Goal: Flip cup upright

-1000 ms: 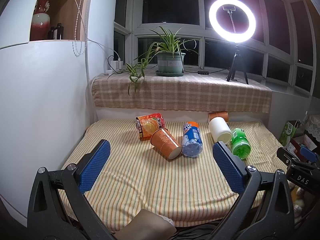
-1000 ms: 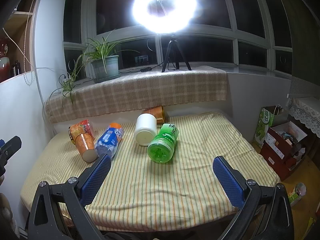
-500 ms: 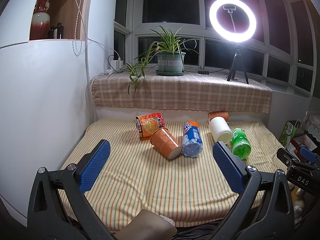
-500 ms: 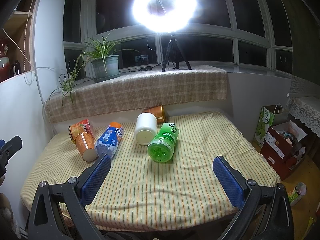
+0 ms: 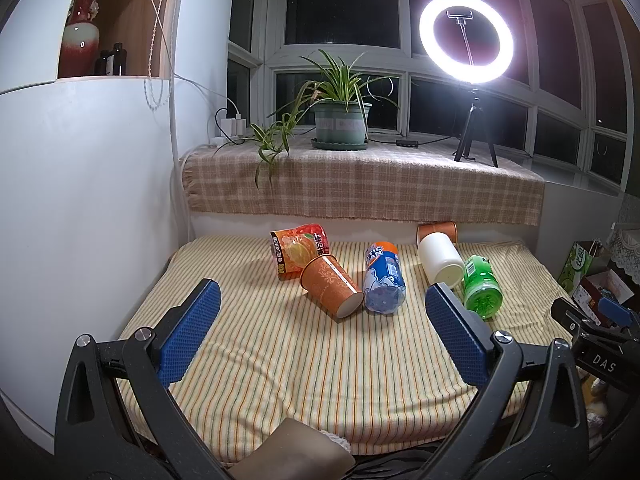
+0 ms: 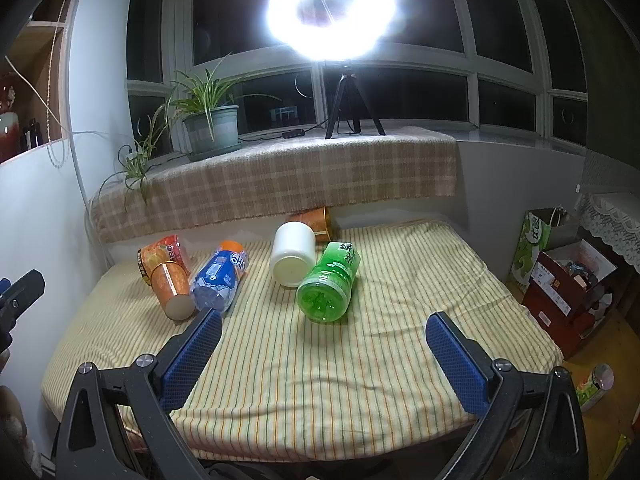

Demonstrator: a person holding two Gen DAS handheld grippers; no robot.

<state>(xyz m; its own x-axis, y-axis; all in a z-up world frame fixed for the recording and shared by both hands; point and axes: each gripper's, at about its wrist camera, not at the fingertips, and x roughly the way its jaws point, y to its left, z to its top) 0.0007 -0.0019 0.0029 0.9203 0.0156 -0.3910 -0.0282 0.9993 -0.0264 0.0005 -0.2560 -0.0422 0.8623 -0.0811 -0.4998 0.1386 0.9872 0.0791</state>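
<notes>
orange patterned paper cup (image 5: 331,288) lying on its side ahead of the left tongs (image 5: 320,334), both left and right tongs (image 6: 324,354) gaping wide, holding nothing.

Bed (image 5: 304,364): striped cover | blue bottle (image 5: 383,285), green bottle (image 5: 481,287), white jar (image 5: 440,262), snack bag (image 5: 298,250): all lying on bed | sill: potted plant (image 5: 341,120), lit ring light (image 5: 466,38) on tripod, checked cloth (image 5: 360,184) | shelf: red vase (image 5: 80,38) | floor right: boxes (image 6: 568,284)
</notes>
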